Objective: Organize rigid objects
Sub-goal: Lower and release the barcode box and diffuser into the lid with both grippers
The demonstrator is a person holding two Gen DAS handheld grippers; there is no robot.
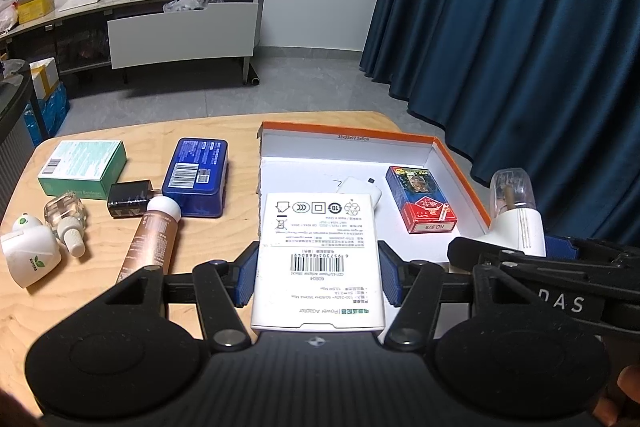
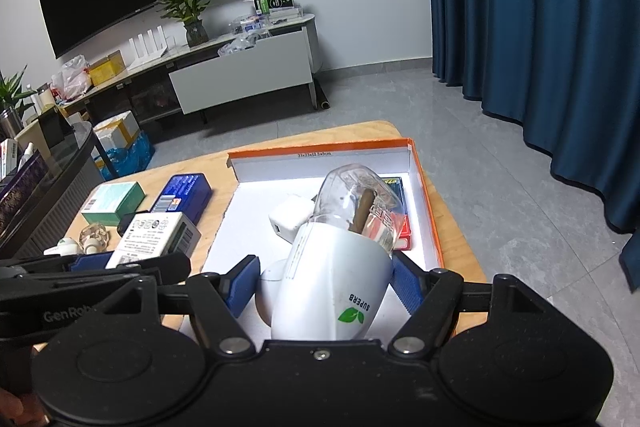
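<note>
The left gripper [image 1: 318,277] pinches a white adapter box [image 1: 318,259], long axis pointing away, at the orange-rimmed tray's [image 1: 460,163] near-left edge. Right gripper [image 2: 320,283] clamps a white diffuser [image 2: 332,283] over the tray.

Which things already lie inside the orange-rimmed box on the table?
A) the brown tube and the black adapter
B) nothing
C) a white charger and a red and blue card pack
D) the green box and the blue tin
C: the white charger and the red and blue card pack lie on the floor of the orange-rimmed box; the other loose things rest on the wooden table to its left.
</note>
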